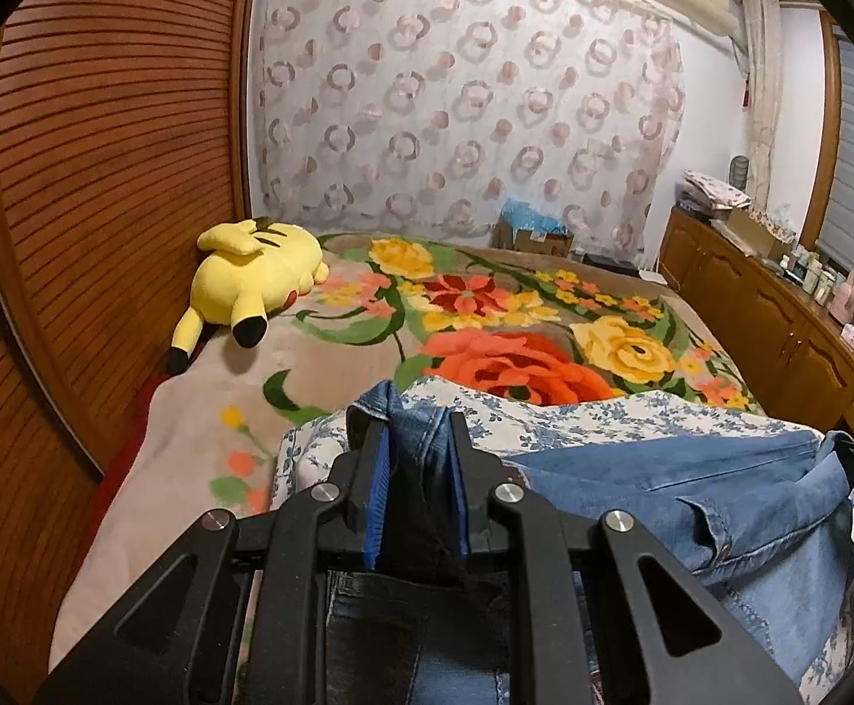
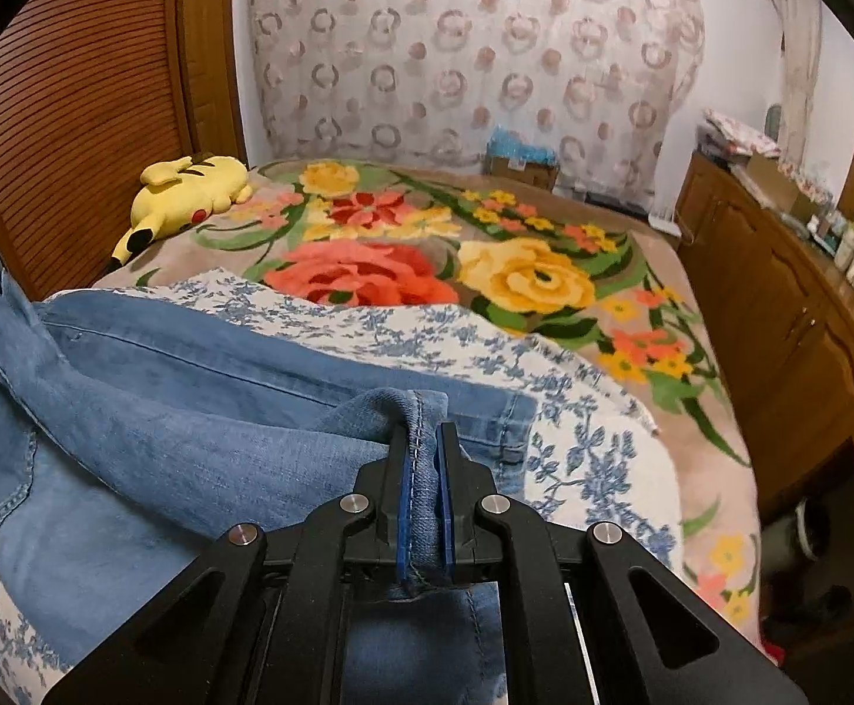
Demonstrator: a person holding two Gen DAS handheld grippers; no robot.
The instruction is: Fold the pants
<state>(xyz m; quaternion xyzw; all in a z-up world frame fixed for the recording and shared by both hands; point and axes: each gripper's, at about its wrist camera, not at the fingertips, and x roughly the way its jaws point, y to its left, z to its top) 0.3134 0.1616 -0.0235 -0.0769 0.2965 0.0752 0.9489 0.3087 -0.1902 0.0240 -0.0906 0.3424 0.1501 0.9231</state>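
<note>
Left wrist: cardboard box (image 1: 535, 238) holds blue material.

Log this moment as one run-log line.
step: fold underway | left gripper: shut on jeans | right gripper: shut on jeans hem | jeans: over blue-floral cloth

I note a yellow plush (image 1: 253, 279) on the floral blanket (image 1: 544, 323), near my bed's louvered door (image 1: 103, 176); a cabinet (image 2: 779, 305) stands opposite.

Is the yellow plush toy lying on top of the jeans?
No, the yellow plush toy lies far from the jeans, beside the wooden wall.
</note>
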